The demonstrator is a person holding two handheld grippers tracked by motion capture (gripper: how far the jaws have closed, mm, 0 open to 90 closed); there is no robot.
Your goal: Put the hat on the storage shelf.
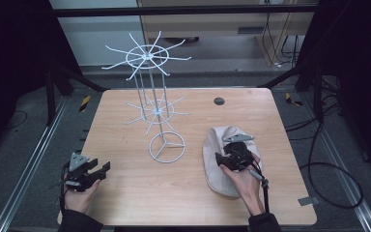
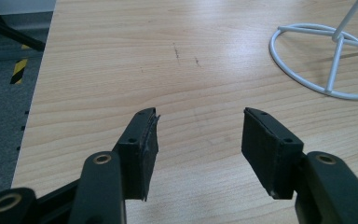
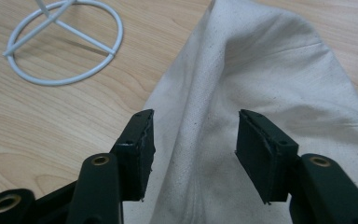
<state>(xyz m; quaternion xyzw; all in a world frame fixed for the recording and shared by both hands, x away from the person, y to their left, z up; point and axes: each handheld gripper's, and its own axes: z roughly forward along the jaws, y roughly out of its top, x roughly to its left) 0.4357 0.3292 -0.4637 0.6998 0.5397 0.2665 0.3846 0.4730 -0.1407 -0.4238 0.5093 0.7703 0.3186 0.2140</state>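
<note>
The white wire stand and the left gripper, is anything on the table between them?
No. In the high view, only bare wooden table lies between the left gripper and the white wire stand; the left gripper view agrees.

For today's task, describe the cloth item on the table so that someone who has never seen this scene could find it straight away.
Start at the wooden table and find the white wire rack standing near its middle. Just right of the rack's ring base lies a cream cloth cap, with the right gripper open above it. It is the only soft, pale fabric thing there; everything else is wire or black hardware.
</note>
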